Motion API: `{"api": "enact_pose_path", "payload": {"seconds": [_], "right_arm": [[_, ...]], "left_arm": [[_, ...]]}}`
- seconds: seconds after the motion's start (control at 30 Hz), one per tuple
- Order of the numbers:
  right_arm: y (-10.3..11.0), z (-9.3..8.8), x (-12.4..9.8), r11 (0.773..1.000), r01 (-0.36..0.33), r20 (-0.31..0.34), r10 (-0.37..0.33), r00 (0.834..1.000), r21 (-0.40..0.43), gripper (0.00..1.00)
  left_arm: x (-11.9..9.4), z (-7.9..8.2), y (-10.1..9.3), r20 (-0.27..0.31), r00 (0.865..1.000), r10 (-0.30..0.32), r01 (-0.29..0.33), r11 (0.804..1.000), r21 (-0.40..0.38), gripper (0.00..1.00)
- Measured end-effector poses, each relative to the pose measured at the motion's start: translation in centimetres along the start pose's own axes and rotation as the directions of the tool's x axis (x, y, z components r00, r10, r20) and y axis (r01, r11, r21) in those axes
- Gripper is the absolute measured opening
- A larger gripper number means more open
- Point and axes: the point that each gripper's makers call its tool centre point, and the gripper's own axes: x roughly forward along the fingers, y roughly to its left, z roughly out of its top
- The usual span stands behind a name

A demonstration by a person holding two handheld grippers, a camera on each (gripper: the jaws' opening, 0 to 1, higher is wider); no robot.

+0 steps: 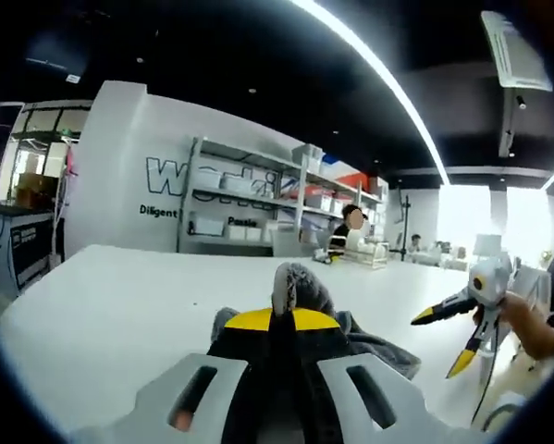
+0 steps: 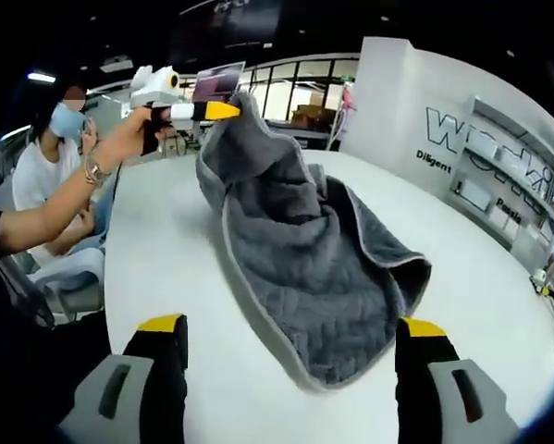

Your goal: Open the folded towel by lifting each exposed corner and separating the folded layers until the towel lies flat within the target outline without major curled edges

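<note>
Your left gripper (image 2: 228,111) is clamped on the grey towel's (image 2: 304,250) corner, lifted off the white table (image 2: 166,268). Right gripper (image 2: 290,347) hangs w/ jaws wide apart, nr the draped edge. Shelving (image 1: 258,199) behind; seated person (image 2: 50,176) beside table.

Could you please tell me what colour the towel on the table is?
The towel is dark grey with a lighter grey edge, seen best in the right gripper view.
</note>
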Motion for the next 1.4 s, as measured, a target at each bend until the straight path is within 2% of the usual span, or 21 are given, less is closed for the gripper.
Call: {"api": "enact_pose_path", "payload": {"seconds": [0.13,0.33,0.43,0.5,0.67,0.73,0.93,1.13,1.4], "right_arm": [[-0.1,0.0,0.3,1.0,0.0,-0.005,0.0,1.0,0.001,0.92],[0.9,-0.7,1.9,0.999,-0.043,-0.041,0.043,0.998,-0.002,0.75],[2.1,-1.0,3.0,0.995,-0.101,-0.051,0.102,0.994,0.015,0.58],[2.4,-1.3,3.6,0.992,-0.126,-0.068,0.127,0.99,0.021,0.52],[2.5,-1.7,4.5,0.989,-0.145,-0.068,0.147,0.987,0.028,0.29],[2.3,-2.0,4.7,0.989,-0.146,-0.069,0.148,0.987,0.035,0.25],[1.9,-2.9,4.7,0.986,-0.151,-0.074,0.156,0.985,0.065,0.01],[2.1,-3.1,4.2,0.987,-0.15,-0.069,0.153,0.986,0.054,0.0],[1.6,-3.3,2.9,0.992,-0.121,-0.079,0.122,0.989,0.021,0.0]], "left_arm": [[-0.8,0.7,1.4,0.02,1.0,0.01,-0.009,1.0,-0.025,0.04],[-1.3,0.1,2.3,0.023,1.0,0.019,-0.018,0.999,-0.05,0.04],[-1.4,-0.2,2.5,0.025,1.0,0.018,-0.017,0.998,-0.065,0.04],[-1.5,-0.5,2.8,0.017,0.999,0.028,-0.027,0.997,-0.069,0.04],[-2.3,-0.7,3.5,0.022,0.999,0.034,-0.032,0.995,-0.093,0.04],[-2.6,-0.8,3.8,0.021,0.999,0.04,-0.038,0.995,-0.092,0.04],[-3.4,-1.0,4.8,0.024,0.998,0.052,-0.049,0.992,-0.113,0.04],[-4.6,-1.2,6.2,0.021,0.997,0.076,-0.072,0.987,-0.145,0.04],[-7.2,-1.6,9.4,0.026,0.988,0.151,-0.146,0.979,-0.139,0.04]]}}
